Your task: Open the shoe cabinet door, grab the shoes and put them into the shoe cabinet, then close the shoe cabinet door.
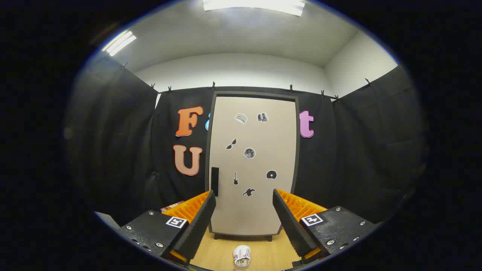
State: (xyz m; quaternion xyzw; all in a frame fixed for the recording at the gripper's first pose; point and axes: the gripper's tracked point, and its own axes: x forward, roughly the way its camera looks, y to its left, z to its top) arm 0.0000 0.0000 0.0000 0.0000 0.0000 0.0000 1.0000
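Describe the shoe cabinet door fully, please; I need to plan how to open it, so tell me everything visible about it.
The shoe cabinet door is a tall, pale beige panel in a dark frame, smooth and matte-looking. It stands upright and closed, against the black cloth wall, beyond the open gripper, whose fingers touch nothing. A dark vertical handle sits on the edge nearer the left finger, about two-thirds down. Several small stickers dot the face. The cabinet rests on short dark feet on the wooden floor, with a shoe lying in front.

Two ceiling strip lights (253, 5) glare white overhead, washing the upper wall (233, 71) bright while the booth's lower half sits dim. Fisheye distortion bows straight edges toward the rim, where detail softens; the pale cabinet door (253, 162) at center stays sharp.
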